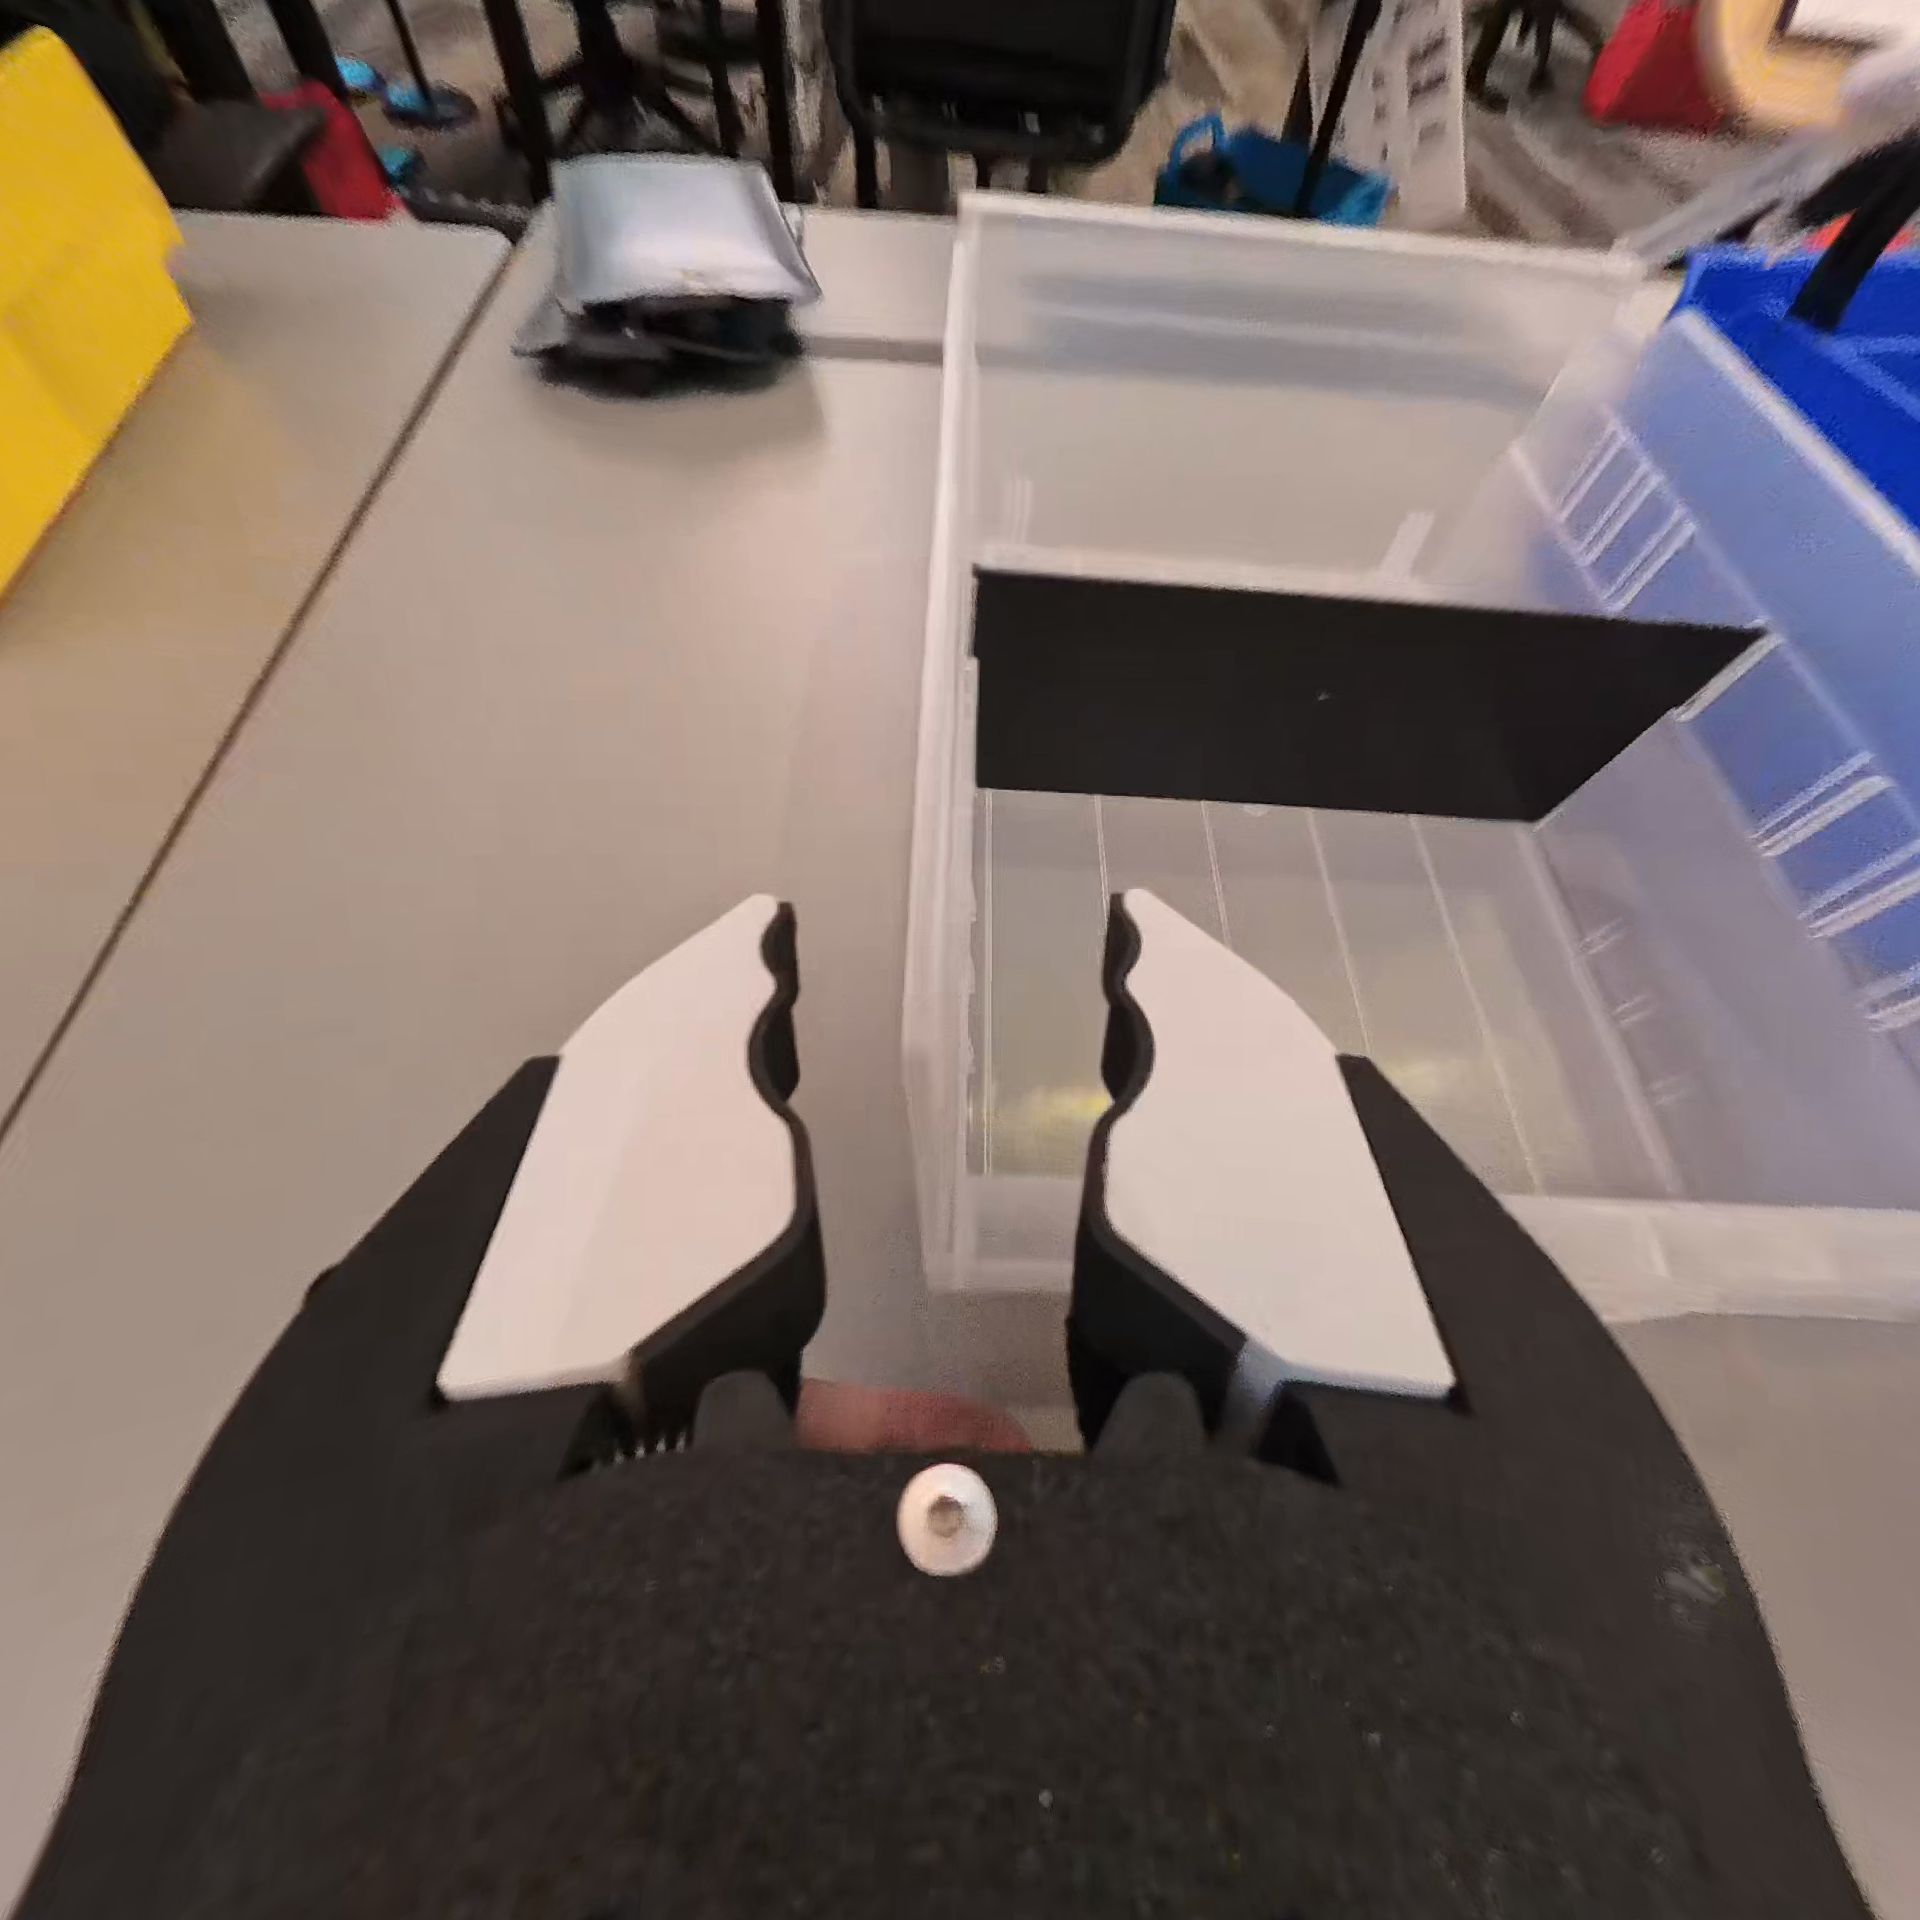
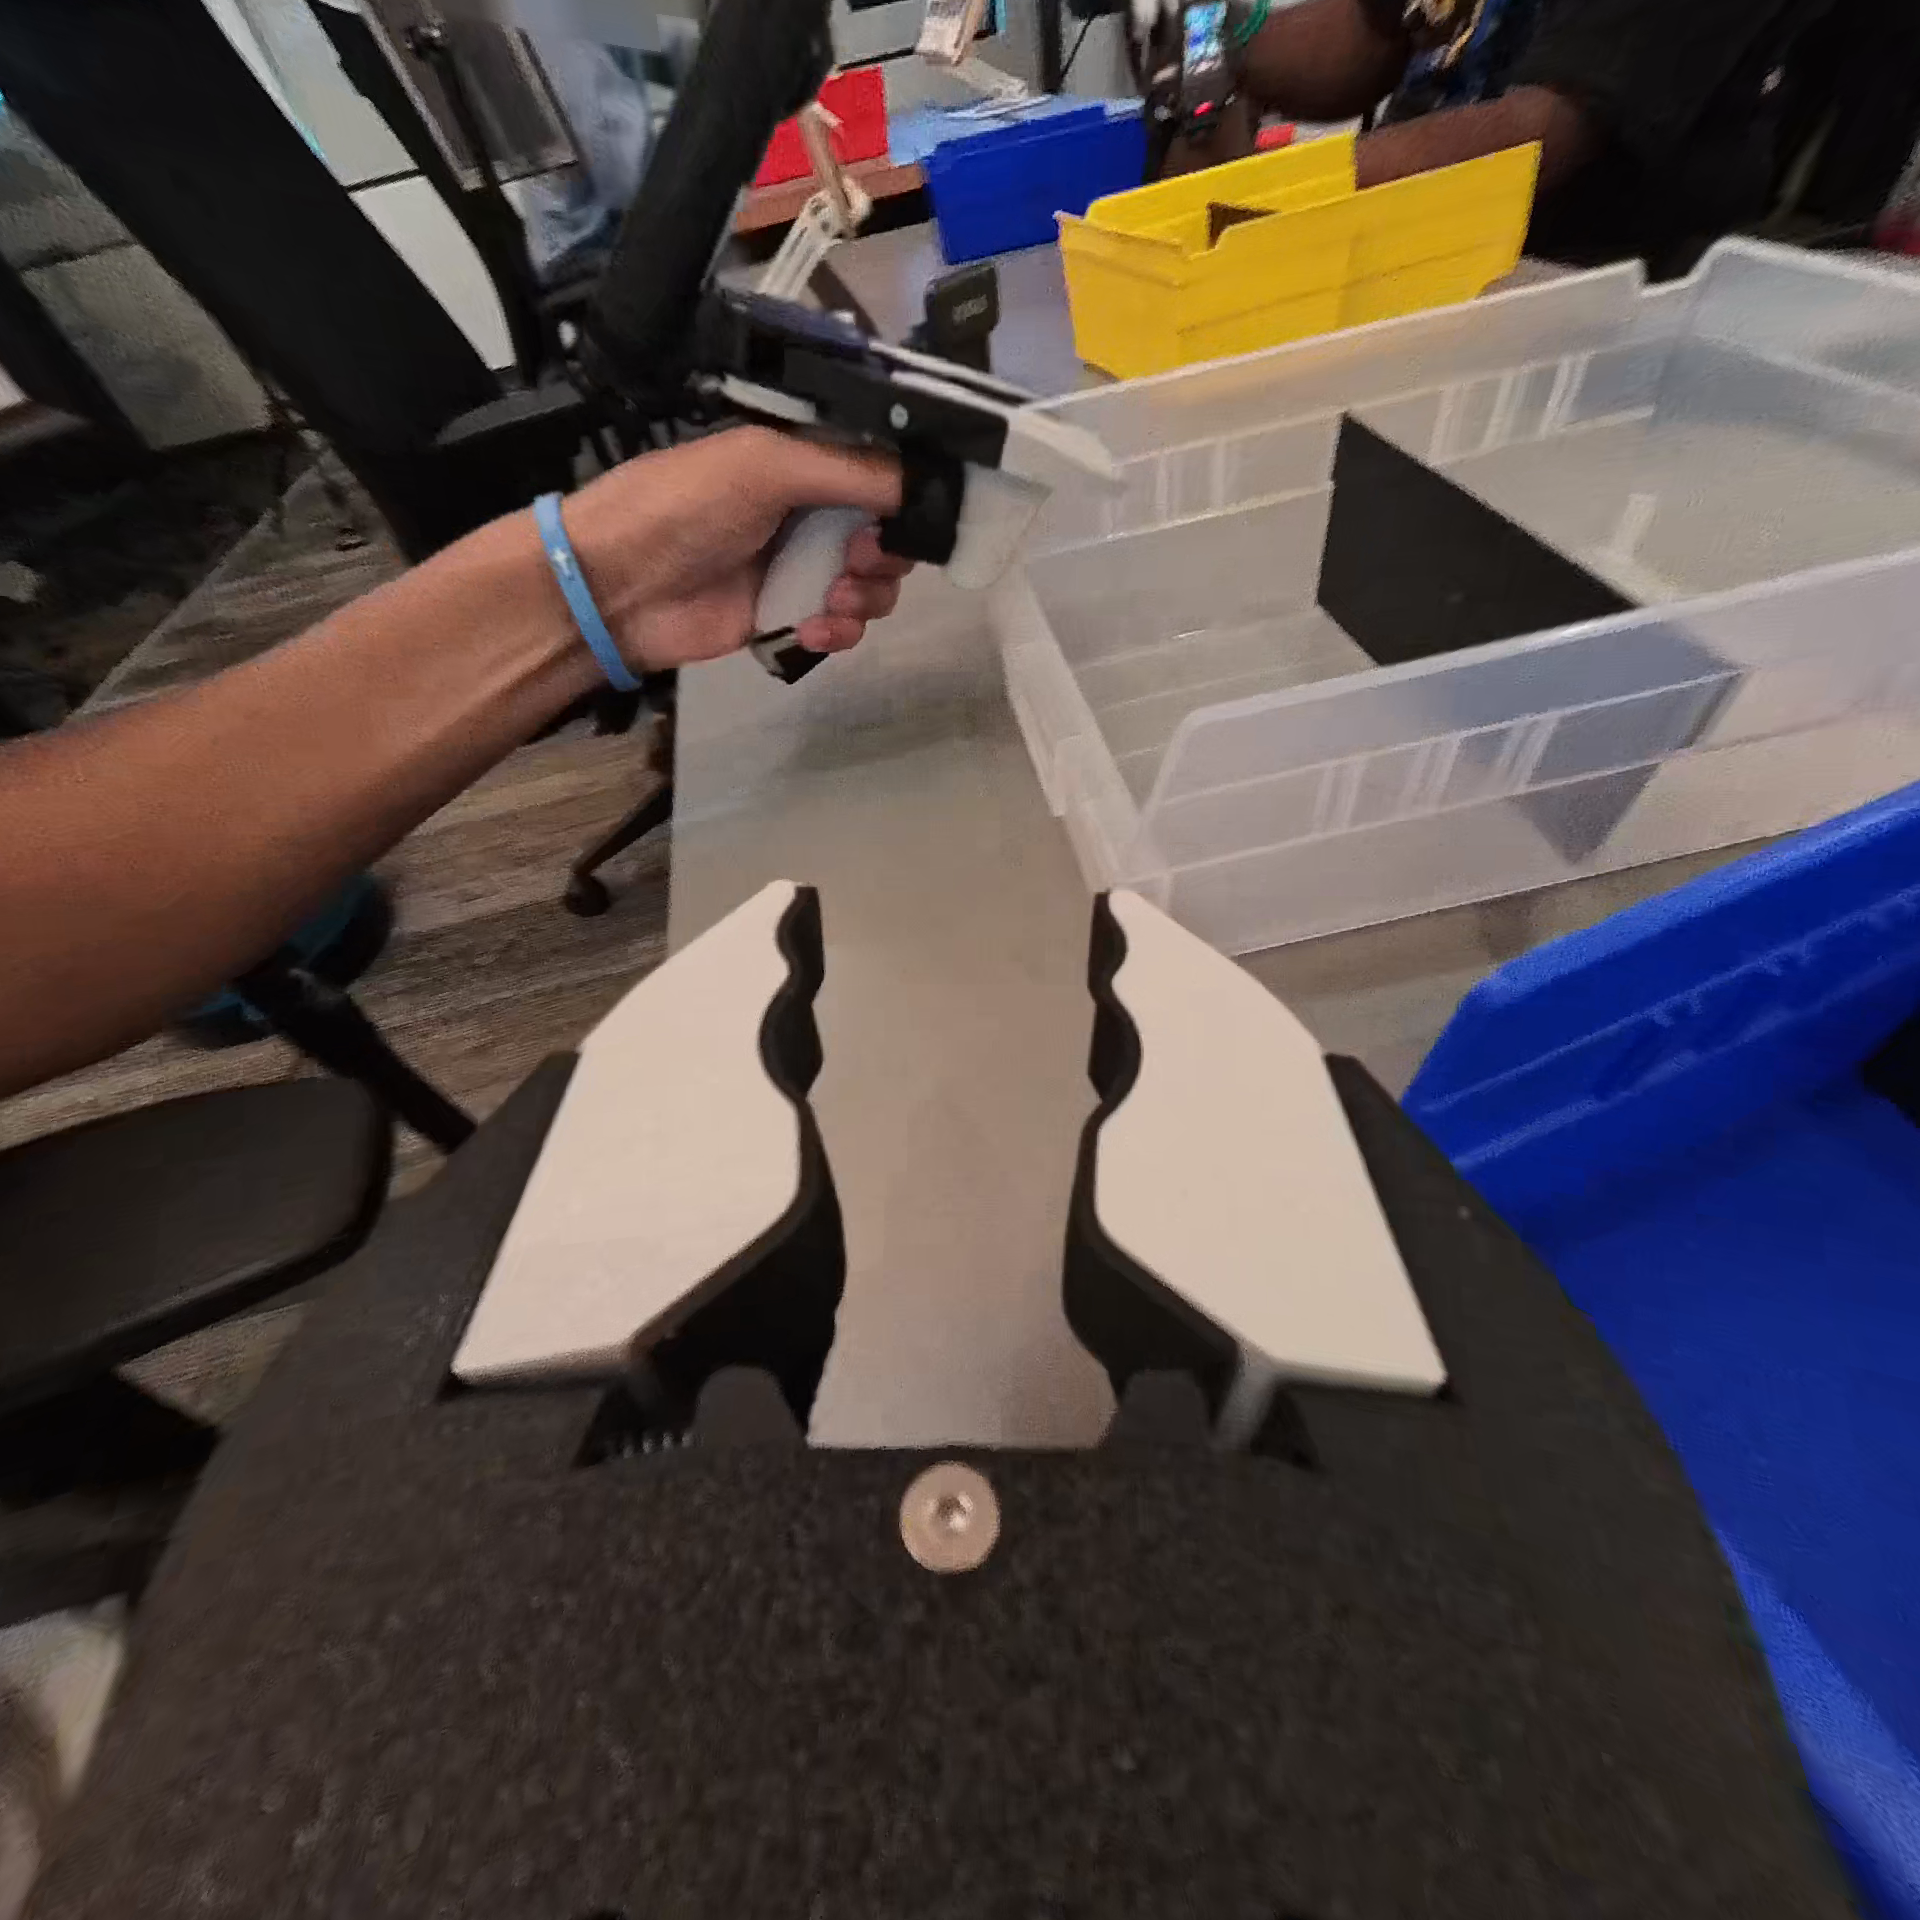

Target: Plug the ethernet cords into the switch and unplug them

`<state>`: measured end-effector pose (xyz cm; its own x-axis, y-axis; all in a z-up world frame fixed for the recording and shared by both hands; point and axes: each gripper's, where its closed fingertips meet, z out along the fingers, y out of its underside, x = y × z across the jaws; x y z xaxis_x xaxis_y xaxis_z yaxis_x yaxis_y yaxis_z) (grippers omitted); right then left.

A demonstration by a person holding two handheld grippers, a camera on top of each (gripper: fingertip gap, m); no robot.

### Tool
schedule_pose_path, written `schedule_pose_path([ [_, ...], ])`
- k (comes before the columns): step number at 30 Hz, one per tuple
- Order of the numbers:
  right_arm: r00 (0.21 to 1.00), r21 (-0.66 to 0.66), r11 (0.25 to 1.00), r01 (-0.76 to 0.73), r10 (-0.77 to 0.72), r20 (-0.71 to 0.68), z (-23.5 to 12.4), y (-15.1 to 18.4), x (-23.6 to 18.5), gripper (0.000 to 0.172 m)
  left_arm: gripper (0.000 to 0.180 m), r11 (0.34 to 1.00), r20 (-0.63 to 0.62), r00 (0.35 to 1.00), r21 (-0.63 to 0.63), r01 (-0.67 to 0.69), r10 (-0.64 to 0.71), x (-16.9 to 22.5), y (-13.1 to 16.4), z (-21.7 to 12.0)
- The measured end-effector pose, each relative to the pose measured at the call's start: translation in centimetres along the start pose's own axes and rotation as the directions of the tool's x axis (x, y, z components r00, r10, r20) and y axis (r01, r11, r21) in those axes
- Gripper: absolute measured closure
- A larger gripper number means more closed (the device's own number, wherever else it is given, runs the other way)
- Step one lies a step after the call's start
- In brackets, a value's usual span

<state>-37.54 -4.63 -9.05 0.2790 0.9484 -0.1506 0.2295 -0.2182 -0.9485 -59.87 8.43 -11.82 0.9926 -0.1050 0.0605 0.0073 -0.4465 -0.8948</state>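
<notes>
My left gripper (image 1: 951,914) is open and empty, hovering over the near left rim of a clear plastic bin (image 1: 940,727). A black divider (image 1: 1299,696) stands across the bin. My right gripper (image 2: 956,904) is open and empty above the grey table (image 2: 914,810), just left of the same clear bin (image 2: 1455,748). The left gripper also shows in the right wrist view (image 2: 1060,457), held by a hand at the bin's near end. No ethernet cord or switch is visible in either view.
A blue bin (image 1: 1818,436) sits right of the clear bin and close to my right gripper (image 2: 1714,1195). A yellow bin (image 1: 73,312) is at far left, also seen behind the clear bin (image 2: 1288,260). A grey pouch (image 1: 675,270) lies at the table's back. Chairs stand beyond the table edge.
</notes>
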Motion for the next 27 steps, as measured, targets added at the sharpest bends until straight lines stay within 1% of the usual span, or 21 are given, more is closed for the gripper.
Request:
schedule_pose_path([
  [1, 0.998, 0.022, 0.999, 0.024, -0.023, -0.055, 0.1, -0.2, 0.7, 0.118, 0.135, 0.999, -0.012, 1.000, -0.030, -0.015, 0.014, 0.3, 0.2, 0.8],
  [2, 0.994, 0.025, 0.999, 0.021, -0.018, -0.104, 0.2, -0.1, 1.4, 0.115, 0.153, 0.999, -0.041, 0.999, -0.036, -0.004, 0.002, 0.9, 0.2, 1.1],
  [3, 0.991, 0.022, 1.000, -0.005, 0.008, -0.133, 0.3, 0.2, 1.9, 0.112, 0.174, 0.999, -0.019, 0.999, -0.043, 0.029, -0.029, 0.7, 0.1, 1.1],
  [5, 0.982, 0.037, 0.996, -0.080, 0.085, -0.170, 0.6, 0.8, 2.7, 0.104, 0.176, 0.995, -0.008, 0.996, -0.051, 0.085, -0.085, 1.0, 0.5, 0.6],
  [7, 0.967, 0.040, 0.984, -0.171, 0.176, -0.186, 0.8, 1.8, 3.0, 0.102, 0.175, 0.990, 0.067, 0.988, -0.033, 0.139, -0.137, 1.4, 1.3, -0.9],
  [9, 0.951, 0.052, 0.974, -0.219, 0.225, -0.213, 0.9, 2.6, 3.0, 0.102, 0.175, 0.988, 0.136, 0.981, -0.039, 0.147, -0.140, 2.2, 2.4, -3.0],
  [11, 0.944, 0.057, 0.971, -0.233, 0.240, -0.226, 1.0, 3.1, 2.8, 0.101, 0.175, 0.990, 0.194, 0.973, -0.038, 0.135, -0.125, 3.2, 3.6, -5.2],
  [12, 0.942, 0.066, 0.972, -0.225, 0.235, -0.241, 1.0, 2.9, 2.7, 0.098, 0.175, 0.990, 0.212, 0.969, -0.037, 0.139, -0.128, 3.7, 4.1, -6.2],
  [13, 0.938, 0.076, 0.974, -0.211, 0.224, -0.264, 1.0, 2.7, 2.7, 0.094, 0.175, 0.989, 0.225, 0.965, -0.035, 0.143, -0.132, 4.2, 4.6, -7.1],
  [15, 0.916, 0.054, 0.977, -0.206, 0.212, -0.340, 1.4, 2.8, 3.3, 0.095, 0.175, 0.988, 0.245, 0.959, -0.028, 0.155, -0.144, 4.9, 5.5, -8.9],
  [16, 0.908, 0.028, 0.976, -0.217, 0.213, -0.361, 1.8, 3.0, 3.3, 0.102, 0.175, 0.986, 0.252, 0.955, -0.022, 0.165, -0.154, 5.2, 5.9, -9.7],
  [17, 0.909, -0.007, 0.973, -0.230, 0.212, -0.358, 2.3, 3.4, 2.9, 0.114, 0.175, 0.985, 0.257, 0.953, -0.017, 0.170, -0.160, 5.5, 6.3, -10.4],
  [18, 0.898, -0.037, 0.968, -0.248, 0.216, -0.383, 2.5, 3.8, 2.8, 0.129, 0.175, 0.985, 0.267, 0.950, -0.015, 0.173, -0.163, 5.7, 6.7, -11.1],
  [19, 0.861, -0.059, 0.964, -0.258, 0.202, -0.466, 2.0, 4.1, 3.5, 0.154, 0.175, 0.984, 0.274, 0.947, -0.012, 0.178, -0.168, 5.7, 7.0, -11.8],
  [21, 0.870, -0.132, 0.972, -0.195, 0.109, -0.482, 2.1, 4.3, 3.2, 0.159, 0.175, 0.985, 0.298, 0.940, -0.006, 0.173, -0.164, 5.9, 7.7, -13.3],
  [23, 0.862, -0.164, 0.974, -0.158, 0.055, -0.504, 2.2, 4.2, 2.8, 0.163, 0.175, 0.986, 0.326, 0.931, 0.012, 0.168, -0.163, 6.2, 7.8, -14.8],
  [25, 0.847, -0.185, 0.978, -0.094, -0.019, -0.532, 2.0, 3.5, 2.5, 0.167, 0.175, 0.988, 0.355, 0.923, 0.047, 0.144, -0.151, 6.5, 7.0, -16.2],
  [27, 0.839, -0.145, 0.988, -0.051, -0.036, -0.543, 1.3, 1.8, 2.0, 0.167, 0.175, 0.990, 0.375, 0.919, 0.103, 0.092, -0.125, 6.8, 5.0, -17.7],
])
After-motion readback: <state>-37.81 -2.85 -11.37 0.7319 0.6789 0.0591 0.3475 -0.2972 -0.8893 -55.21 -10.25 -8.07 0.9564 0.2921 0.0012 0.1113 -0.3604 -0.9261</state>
